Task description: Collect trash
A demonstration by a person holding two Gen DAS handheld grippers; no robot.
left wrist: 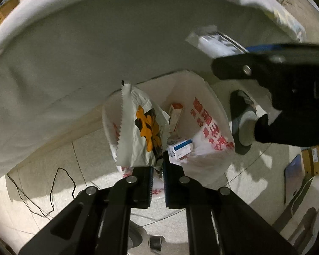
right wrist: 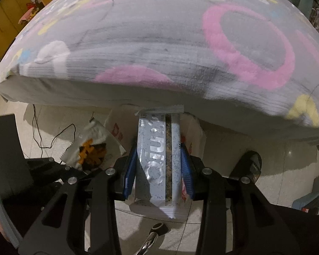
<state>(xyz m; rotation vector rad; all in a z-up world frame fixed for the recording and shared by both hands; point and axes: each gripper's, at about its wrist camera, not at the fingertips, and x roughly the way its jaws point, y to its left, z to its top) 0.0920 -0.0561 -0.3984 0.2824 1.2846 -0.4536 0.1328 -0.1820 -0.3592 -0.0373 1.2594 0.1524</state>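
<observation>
The left gripper (left wrist: 157,182) points downward, its black fingers (left wrist: 141,188) nearly closed on a wrapper's bottom edge; the right gripper (right wrist: 158,170) clamps a pale wrapper between blue-padded fingers (right wrist: 186,175).

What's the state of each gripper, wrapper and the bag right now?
left gripper: shut on orange-print wrapper
right gripper: shut on silver snack wrapper
trash bag: open on the floor, boxes inside
orange-print wrapper: crumpled, held above the bag
silver snack wrapper: held lengthwise between the fingers
</observation>
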